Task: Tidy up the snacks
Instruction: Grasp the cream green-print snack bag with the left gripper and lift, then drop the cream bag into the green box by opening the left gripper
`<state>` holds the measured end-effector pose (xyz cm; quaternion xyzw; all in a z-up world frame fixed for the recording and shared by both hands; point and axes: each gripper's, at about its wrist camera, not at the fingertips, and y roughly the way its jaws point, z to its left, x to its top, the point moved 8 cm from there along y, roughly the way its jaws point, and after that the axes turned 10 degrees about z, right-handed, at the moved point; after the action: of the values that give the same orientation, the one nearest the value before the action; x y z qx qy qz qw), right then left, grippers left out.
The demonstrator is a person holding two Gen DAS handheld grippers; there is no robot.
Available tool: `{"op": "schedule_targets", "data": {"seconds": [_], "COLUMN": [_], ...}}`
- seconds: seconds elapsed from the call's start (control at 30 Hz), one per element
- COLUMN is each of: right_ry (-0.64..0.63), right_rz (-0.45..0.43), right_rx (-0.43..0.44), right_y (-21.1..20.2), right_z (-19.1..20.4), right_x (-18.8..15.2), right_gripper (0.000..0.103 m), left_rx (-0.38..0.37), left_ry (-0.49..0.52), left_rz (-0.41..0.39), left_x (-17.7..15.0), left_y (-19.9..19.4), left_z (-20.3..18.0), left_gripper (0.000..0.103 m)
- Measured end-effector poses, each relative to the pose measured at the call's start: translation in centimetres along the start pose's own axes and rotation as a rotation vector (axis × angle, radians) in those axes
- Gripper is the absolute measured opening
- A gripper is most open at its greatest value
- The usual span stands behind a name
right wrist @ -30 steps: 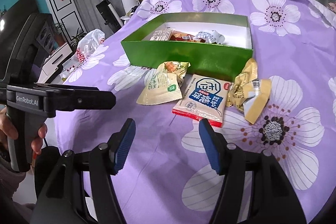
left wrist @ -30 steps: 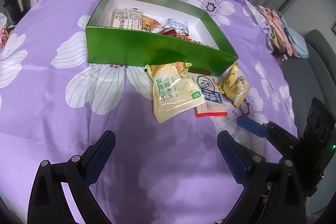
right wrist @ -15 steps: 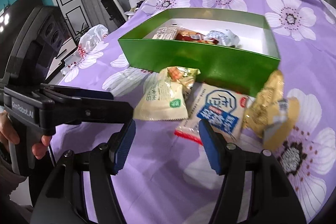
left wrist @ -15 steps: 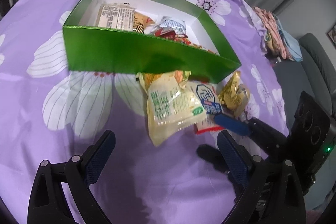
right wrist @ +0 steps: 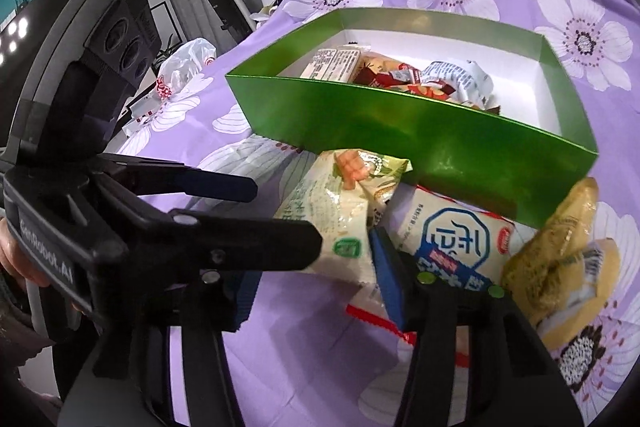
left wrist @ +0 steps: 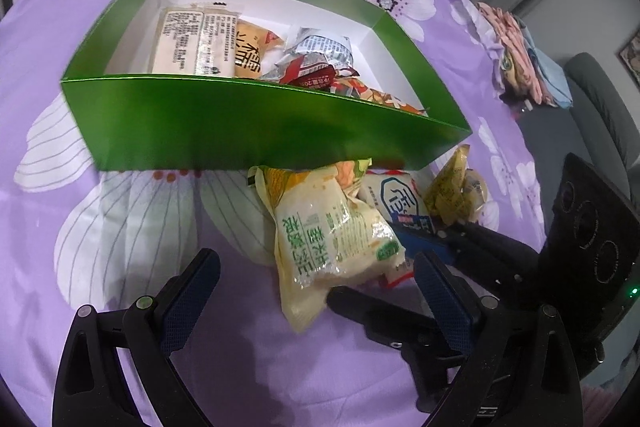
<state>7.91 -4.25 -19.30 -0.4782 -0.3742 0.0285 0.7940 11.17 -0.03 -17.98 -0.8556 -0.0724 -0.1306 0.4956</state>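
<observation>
Three loose packets lie on the purple flowered cloth just in front of the green box. Left wrist view: left gripper released, fingers spread wide, low over the cloth. Pale rice packet with green print lies between and just ahead of its fingers, top end touching the box's near wall. White-and-blue packet lies right of it, partly under it. Yellow packet sits further right, near the box corner. Right gripper comes in from the right, one blue pad over the white-and-blue packet, the other arm low beside the rice packet. Box holds several wrapped snacks at its left and middle.

Right wrist view: right gripper released, fingers apart; right pad rests on the white-and-blue packet, left pad hidden behind the left gripper. Rice packet lies between the pads, not pinched. Yellow packet lies far right on the cloth. Green box stands behind, snacks inside.
</observation>
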Motion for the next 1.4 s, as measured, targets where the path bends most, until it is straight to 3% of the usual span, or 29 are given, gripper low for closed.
{"op": "schedule_targets", "data": {"seconds": [0.1,0.23,0.5,0.97,1.4], "right_ry": [0.006,0.029,0.038,-0.018,-0.070], "right_rz": [0.023,0.035,0.046,-0.029,-0.133], "right_rx": [0.007,0.036,0.070,0.070,-0.009], "right_y": [0.8,1.3,1.5,-2.2,-4.1], "right_z": [-0.1,-0.4,-0.2,2.9,1.5], "right_x": [0.2,0.3,0.2,0.6,7.1], "right_gripper": [0.042,0.032,0.024,0.021,0.021], "left_rx": [-0.005,-0.033,-0.034,0.011,0.027], "left_ry": [0.013,0.018,0.014,0.057,0.098], "left_rz": [0.006,0.017,-0.009,-0.104,-0.199], "left_x": [0.3,0.8,0.6,-0.5,6.5], "left_y": [0.3,0.9,0.4,-4.4,-6.9], "left_z": [-0.1,-0.1,-0.2,-2.3,-2.1], "left_gripper": [0.095,0.065,0.053,0.053,0.053]}}
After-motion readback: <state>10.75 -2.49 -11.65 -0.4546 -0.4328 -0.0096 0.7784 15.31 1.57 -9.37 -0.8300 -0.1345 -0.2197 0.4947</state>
